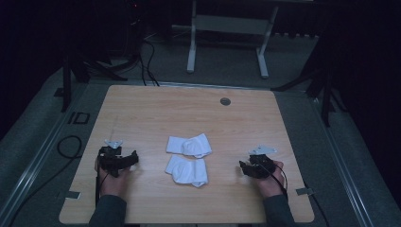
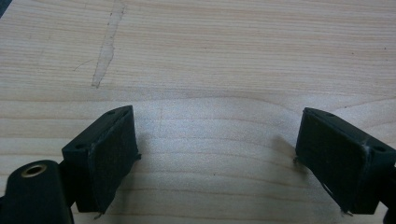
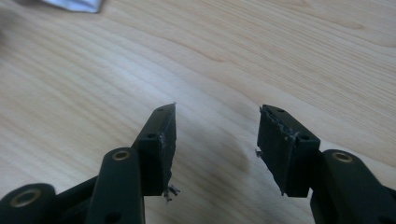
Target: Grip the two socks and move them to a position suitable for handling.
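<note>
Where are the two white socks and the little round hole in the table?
Far sock [image 1: 190, 145], high view, middle of the cloth.
Near sock [image 1: 187, 170], high view, middle of the cloth.
Round hole [image 1: 225, 101], high view, its centre, near the table's far edge.

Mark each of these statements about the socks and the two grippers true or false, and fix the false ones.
1. Two white socks lie side by side in the middle of the table. True.
2. The left gripper is shut on a sock. False: its jaws stand open over bare wood.
3. The right gripper is open and holds nothing. True.
4. Both grippers rest on top of the socks. False: one is left of them, one right, both apart.
</note>
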`<action>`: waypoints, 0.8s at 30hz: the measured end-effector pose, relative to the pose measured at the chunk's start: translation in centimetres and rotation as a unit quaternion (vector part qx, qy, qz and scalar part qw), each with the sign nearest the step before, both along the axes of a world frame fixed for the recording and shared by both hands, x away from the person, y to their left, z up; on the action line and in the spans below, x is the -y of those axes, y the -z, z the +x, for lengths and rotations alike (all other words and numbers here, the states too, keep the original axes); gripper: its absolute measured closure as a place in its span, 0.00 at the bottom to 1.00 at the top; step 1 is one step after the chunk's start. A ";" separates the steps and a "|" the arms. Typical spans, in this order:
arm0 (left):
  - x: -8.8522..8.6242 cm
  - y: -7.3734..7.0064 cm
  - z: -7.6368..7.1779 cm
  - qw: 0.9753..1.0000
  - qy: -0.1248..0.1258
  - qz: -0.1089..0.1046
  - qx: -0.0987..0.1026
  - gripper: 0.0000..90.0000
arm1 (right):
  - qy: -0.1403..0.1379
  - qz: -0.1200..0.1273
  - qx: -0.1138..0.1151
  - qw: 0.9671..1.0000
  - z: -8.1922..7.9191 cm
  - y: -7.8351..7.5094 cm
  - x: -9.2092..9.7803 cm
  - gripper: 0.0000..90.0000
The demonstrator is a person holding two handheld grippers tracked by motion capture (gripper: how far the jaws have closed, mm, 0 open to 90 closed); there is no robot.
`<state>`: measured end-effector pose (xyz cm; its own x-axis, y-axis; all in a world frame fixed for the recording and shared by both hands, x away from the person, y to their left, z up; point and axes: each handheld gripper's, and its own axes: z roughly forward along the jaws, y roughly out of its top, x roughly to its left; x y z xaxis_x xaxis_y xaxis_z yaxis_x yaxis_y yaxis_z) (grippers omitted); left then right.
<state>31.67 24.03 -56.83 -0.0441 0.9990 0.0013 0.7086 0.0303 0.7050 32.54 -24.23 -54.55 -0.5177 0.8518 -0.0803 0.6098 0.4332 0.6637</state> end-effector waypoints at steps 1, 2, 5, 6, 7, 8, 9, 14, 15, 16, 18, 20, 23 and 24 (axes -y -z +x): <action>0.0 0.0 0.0 1.000 0.000 0.000 0.000 0.14 | -0.004 -0.002 0.000 1.000 -0.1 0.0 -0.2 0.52; 0.0 0.0 0.0 1.000 0.000 0.000 0.000 0.14 | -0.004 -0.002 0.000 1.000 -0.1 0.0 -0.2 0.52; 0.0 0.0 0.0 1.000 0.000 0.000 0.000 0.14 | -0.018 -0.008 -0.002 1.000 -0.4 -0.2 -0.9 0.52; 0.0 0.0 0.0 1.000 0.000 0.000 0.000 0.14 | -0.020 -0.008 -0.003 1.000 -0.5 -0.2 -1.1 0.52; 0.0 0.0 0.0 1.000 0.000 0.000 0.000 0.14 | -0.024 -0.008 -0.002 1.000 -0.6 -0.3 -1.3 0.53; 0.0 0.0 0.0 1.000 0.000 0.000 0.000 0.14 | -0.029 -0.009 -0.002 1.000 -0.7 -0.3 -1.5 0.53; 0.0 0.0 0.0 1.000 0.000 0.000 0.000 0.14 | -0.033 -0.011 -0.001 0.999 -0.8 -0.4 -1.7 0.52; 0.0 0.0 0.0 1.000 0.000 0.000 0.000 0.14 | -0.048 -0.013 -0.001 0.999 -1.2 -0.6 -2.5 0.52; 0.0 0.0 0.0 1.000 0.000 0.000 0.000 0.14 | -0.050 -0.013 0.000 0.999 -1.2 -0.7 -2.7 0.52; 0.0 0.0 0.0 1.000 -0.001 0.000 0.000 0.14 | -0.055 -0.014 -0.001 0.998 -1.3 -0.8 -2.9 0.52; 0.0 0.0 0.0 1.000 0.000 0.000 0.000 0.14 | -0.060 -0.014 0.001 0.998 -1.4 -0.8 -3.2 0.52; 0.0 0.0 0.0 1.000 0.000 0.000 0.000 0.14 | -0.071 -0.017 0.000 0.997 -1.6 -0.9 -3.8 0.53; 0.0 0.0 0.0 1.000 0.000 0.000 0.000 0.14 | -0.083 -0.018 -0.001 0.996 -1.8 -1.0 -4.4 0.54; 0.0 0.0 0.0 1.000 0.000 0.000 0.000 0.14 | -0.086 -0.018 -0.002 0.996 -1.9 -1.0 -4.6 0.55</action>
